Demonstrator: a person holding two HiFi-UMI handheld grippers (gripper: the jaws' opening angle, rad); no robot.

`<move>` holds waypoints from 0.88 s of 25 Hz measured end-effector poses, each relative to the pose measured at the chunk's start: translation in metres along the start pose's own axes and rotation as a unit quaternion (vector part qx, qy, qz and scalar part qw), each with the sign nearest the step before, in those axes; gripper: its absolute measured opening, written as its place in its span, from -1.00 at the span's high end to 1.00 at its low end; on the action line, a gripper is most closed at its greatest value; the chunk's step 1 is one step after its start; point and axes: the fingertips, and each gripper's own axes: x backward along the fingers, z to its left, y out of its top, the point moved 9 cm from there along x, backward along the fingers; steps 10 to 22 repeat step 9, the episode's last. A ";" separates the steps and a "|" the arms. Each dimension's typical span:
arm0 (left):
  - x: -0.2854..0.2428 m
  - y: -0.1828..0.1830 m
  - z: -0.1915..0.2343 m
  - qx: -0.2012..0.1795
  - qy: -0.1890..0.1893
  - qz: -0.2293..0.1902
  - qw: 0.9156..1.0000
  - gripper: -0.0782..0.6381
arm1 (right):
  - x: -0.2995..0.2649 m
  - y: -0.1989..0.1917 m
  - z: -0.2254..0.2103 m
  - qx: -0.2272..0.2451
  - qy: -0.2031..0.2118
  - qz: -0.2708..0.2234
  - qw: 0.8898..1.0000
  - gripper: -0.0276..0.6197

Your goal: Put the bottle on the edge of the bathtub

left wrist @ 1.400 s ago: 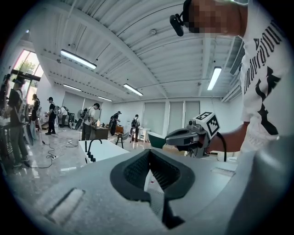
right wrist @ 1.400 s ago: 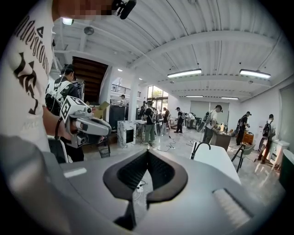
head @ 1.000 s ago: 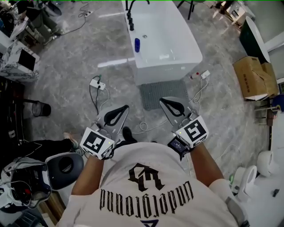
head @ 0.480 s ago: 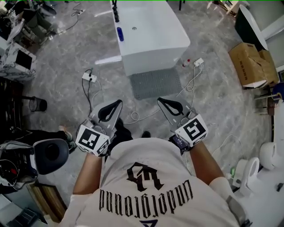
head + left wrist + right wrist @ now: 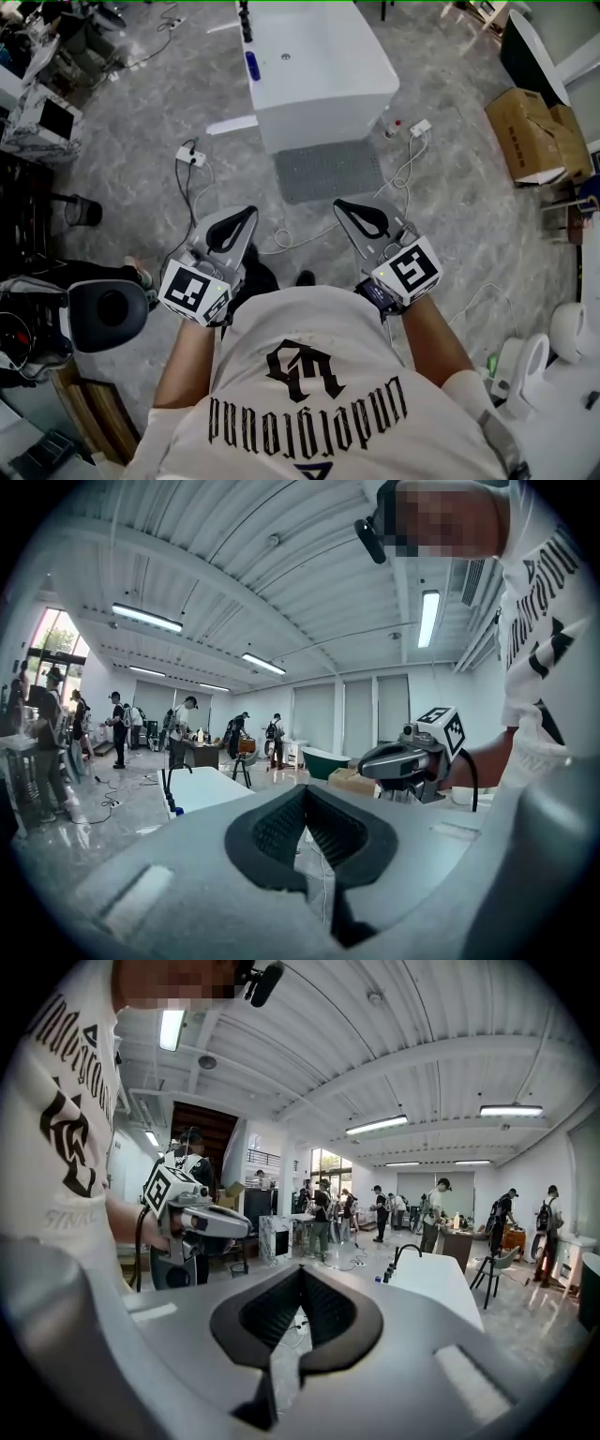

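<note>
A grey marbled floor (image 5: 141, 122) fills the head view. The white bathtub (image 5: 323, 117) sits at top centre, with a grey mat (image 5: 328, 171) just below it and cardboard boxes (image 5: 530, 136) at upper right. Your left gripper (image 5: 249, 215) and right gripper (image 5: 341, 204) point toward the tub, both with jaws closed on nothing. The blue bottle (image 5: 251, 66) stands on the tub's left rim. A power strip (image 5: 190, 157) lies on the floor between you and the tub.

Ahead of you stands the bathtub (image 5: 323, 103), with the bottle (image 5: 251, 66) at its left rim, just nearer you than the faucet (image 5: 246, 21). The mat (image 5: 328, 171) lies on the floor (image 5: 141, 112) before the bathtub, a power strip (image 5: 190, 157) to its left and cardboard boxes (image 5: 530, 131) well off to the right.
</note>
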 end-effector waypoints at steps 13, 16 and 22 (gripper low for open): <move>0.005 0.004 -0.013 -0.002 -0.001 -0.003 1.000 0.76 | 0.010 0.004 0.007 0.008 0.005 -0.014 1.000 0.91; 0.005 0.004 -0.013 -0.002 -0.001 -0.003 1.000 0.76 | 0.010 0.004 0.007 0.008 0.005 -0.014 1.000 0.91; 0.005 0.004 -0.013 -0.002 -0.001 -0.003 1.000 0.76 | 0.010 0.004 0.007 0.008 0.005 -0.014 1.000 0.91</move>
